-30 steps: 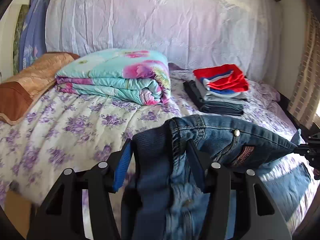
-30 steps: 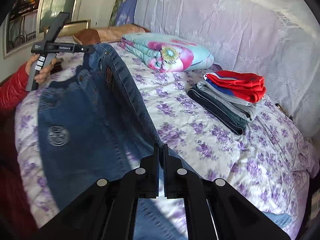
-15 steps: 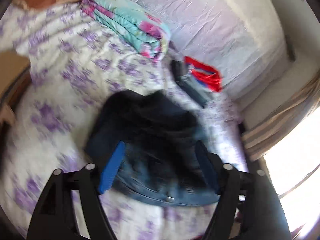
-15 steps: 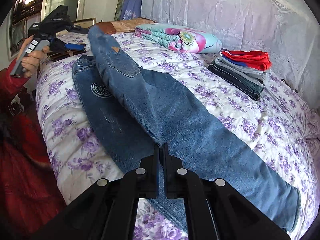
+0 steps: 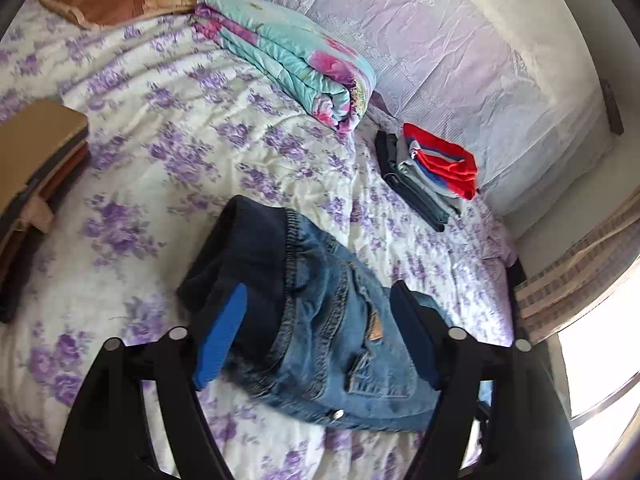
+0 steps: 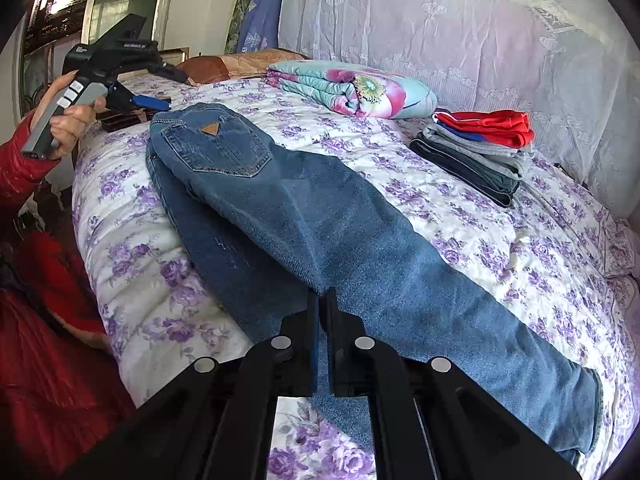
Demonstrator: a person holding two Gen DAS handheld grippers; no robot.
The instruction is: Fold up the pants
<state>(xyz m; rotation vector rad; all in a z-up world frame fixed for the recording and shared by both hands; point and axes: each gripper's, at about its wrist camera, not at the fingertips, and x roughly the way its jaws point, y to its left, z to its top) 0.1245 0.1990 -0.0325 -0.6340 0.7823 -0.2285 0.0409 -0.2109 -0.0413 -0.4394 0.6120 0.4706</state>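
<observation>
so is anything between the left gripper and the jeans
Nothing visible. The left gripper is open above the waistband of the jeans, with only air between. The right gripper is shut on the leg fabric.

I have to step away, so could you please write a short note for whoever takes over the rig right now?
Left gripper: open, above the waistband, holding nothing.
Right gripper: jaws together at the edge of the upper leg near the knee; whether it pinches the denim is unclear.
Jeans: flat on the bed, folded lengthwise, one leg on the other, back pocket up.
Done: lengthwise fold.
Left: probably fold crosswise, then perhaps add to the stack by the quilt.
</observation>
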